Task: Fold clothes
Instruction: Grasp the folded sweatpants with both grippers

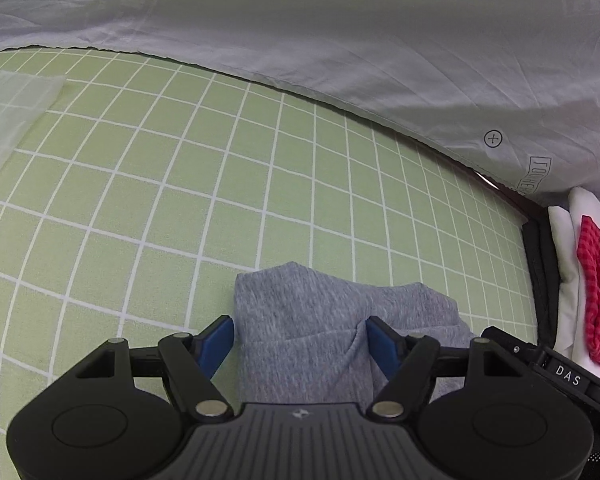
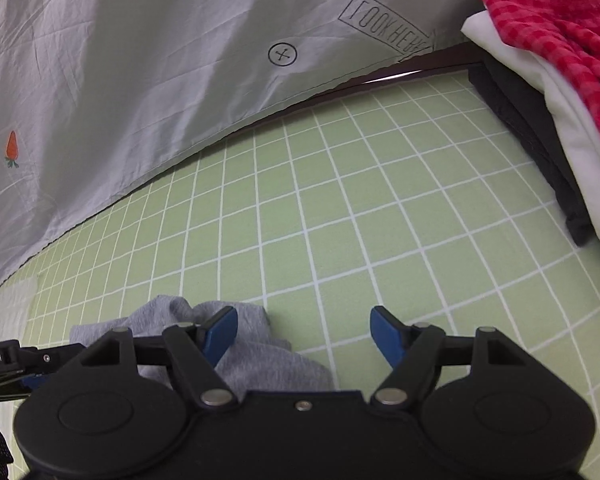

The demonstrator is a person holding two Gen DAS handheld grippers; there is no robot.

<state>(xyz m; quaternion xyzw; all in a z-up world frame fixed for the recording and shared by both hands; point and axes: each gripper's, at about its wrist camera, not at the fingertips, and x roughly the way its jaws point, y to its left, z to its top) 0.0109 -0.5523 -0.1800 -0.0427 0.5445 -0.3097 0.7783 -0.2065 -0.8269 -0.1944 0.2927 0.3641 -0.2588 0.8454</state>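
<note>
A grey knit garment [image 1: 320, 320] lies bunched on the green grid mat [image 1: 180, 200]. My left gripper [image 1: 300, 340] hovers open over it, blue fingertips [image 1: 218, 340] spread wide, with the cloth's folded edge between them. In the right wrist view the same grey garment [image 2: 244, 344] sits at lower left, under the left blue finger. My right gripper [image 2: 304, 334] is open too, with mostly bare mat [image 2: 340, 220] between its fingers. Part of the other gripper's body [image 2: 16, 360] shows at the left edge.
A pale grey printed sheet [image 1: 340, 40] covers the far side. A stack of folded clothes, red checked [image 2: 560, 28] on white [image 2: 540, 92] on black, sits at the mat's right edge. A translucent plastic bag [image 1: 8, 120] lies at far left.
</note>
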